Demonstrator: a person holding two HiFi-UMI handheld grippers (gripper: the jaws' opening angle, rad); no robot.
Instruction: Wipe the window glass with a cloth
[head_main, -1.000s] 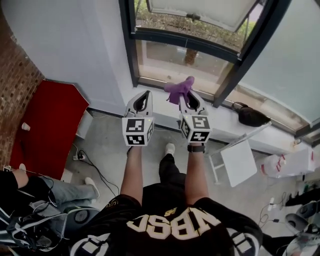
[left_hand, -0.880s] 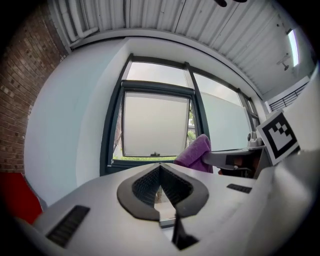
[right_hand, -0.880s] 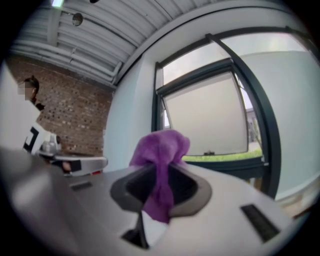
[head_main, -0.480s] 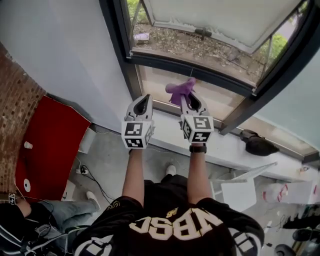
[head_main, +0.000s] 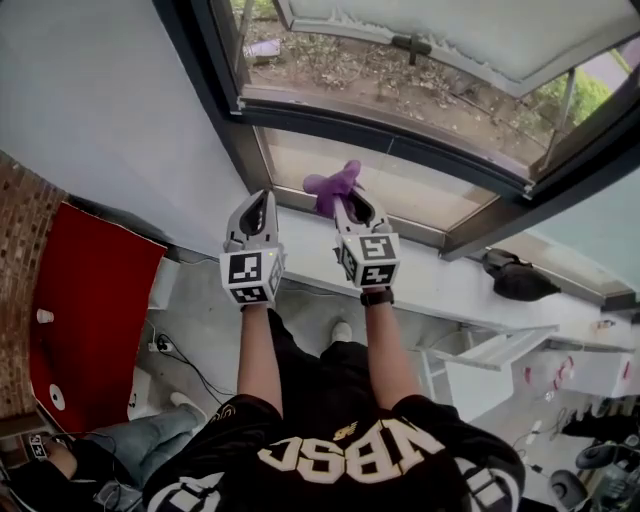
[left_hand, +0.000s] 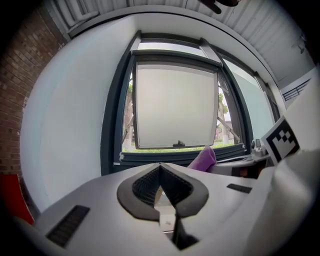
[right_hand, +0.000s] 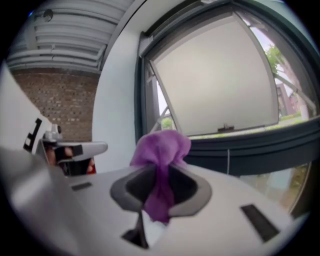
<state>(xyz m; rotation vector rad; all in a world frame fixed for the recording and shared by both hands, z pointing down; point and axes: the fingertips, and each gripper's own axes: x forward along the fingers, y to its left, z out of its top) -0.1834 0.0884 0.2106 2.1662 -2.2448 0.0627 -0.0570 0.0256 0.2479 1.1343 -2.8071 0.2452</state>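
Purple cloth (head_main: 333, 187): bunched and pinched at its middle by the right gripper (head_main: 347, 200), whose jaws are clamped on it. A soft wad stands proud of the tips and a short tail hangs back between the pads. This hold probably lets the wad meet the glass first and keeps the hard tips off it.

Location: raised in front of the lower window pane (head_main: 400, 180), near its left end. Whether it touches the glass cannot be told.

Left gripper (head_main: 254, 205): jaws together, nothing between them. It is held level just beside the right gripper, pointing at the dark window frame (head_main: 228, 110). It looks idle, likely kept clear of the wiping path.

Upper sash (head_main: 450, 30): swung outward with a handle on its lower edge. Its glass is angled away and looks harder to reach than the lower pane.

White sill (head_main: 440, 285): runs below the pane, with a black bag (head_main: 518, 276) resting on it to the right.

Status: approach made; no wiping stroke evident.
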